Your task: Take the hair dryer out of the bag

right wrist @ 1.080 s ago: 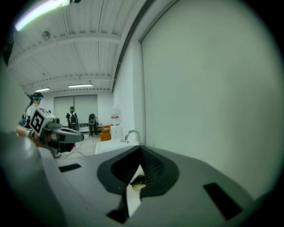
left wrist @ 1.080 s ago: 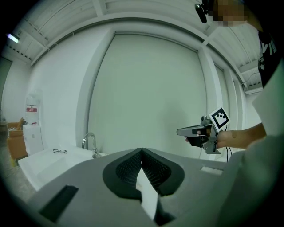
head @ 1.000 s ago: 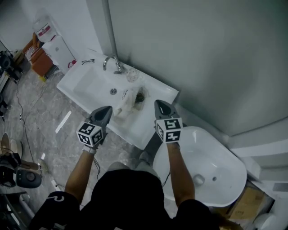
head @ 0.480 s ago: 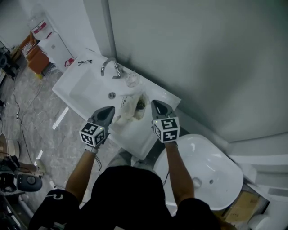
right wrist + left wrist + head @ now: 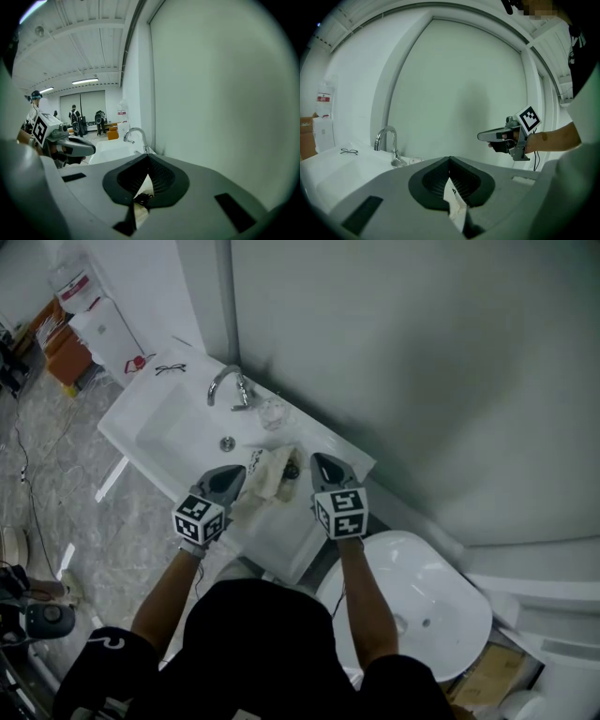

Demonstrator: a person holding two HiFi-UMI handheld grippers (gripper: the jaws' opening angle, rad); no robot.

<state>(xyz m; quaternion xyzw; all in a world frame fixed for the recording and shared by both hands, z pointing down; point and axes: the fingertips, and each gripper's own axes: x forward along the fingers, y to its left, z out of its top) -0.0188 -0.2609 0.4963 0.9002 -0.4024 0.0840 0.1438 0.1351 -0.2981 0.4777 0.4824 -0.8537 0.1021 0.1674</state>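
A cream cloth bag (image 5: 270, 474) lies on the white counter (image 5: 323, 442) to the right of the sink basin. A dark thing, likely the hair dryer (image 5: 292, 468), shows at its mouth. My left gripper (image 5: 234, 474) is shut and empty, its tip just left of the bag. On the bag's right my right gripper (image 5: 320, 463) is also shut and empty. The left gripper view shows the bag (image 5: 455, 206) below the shut left gripper (image 5: 450, 161), with the right gripper (image 5: 485, 136) beyond. Below the shut right gripper (image 5: 149, 157) the bag (image 5: 139, 210) and a dark cord (image 5: 142, 198) peek out.
A chrome faucet (image 5: 228, 385) and a clear glass (image 5: 273, 412) stand at the back of the sink (image 5: 178, 427). Eyeglasses (image 5: 171, 368) lie at its far left corner. A white bowl-shaped fixture (image 5: 412, 592) sits to the right. A grey wall (image 5: 422, 352) rises behind the counter.
Both grippers have moved forward and down toward the bag and now flank it closely. Both stay shut.
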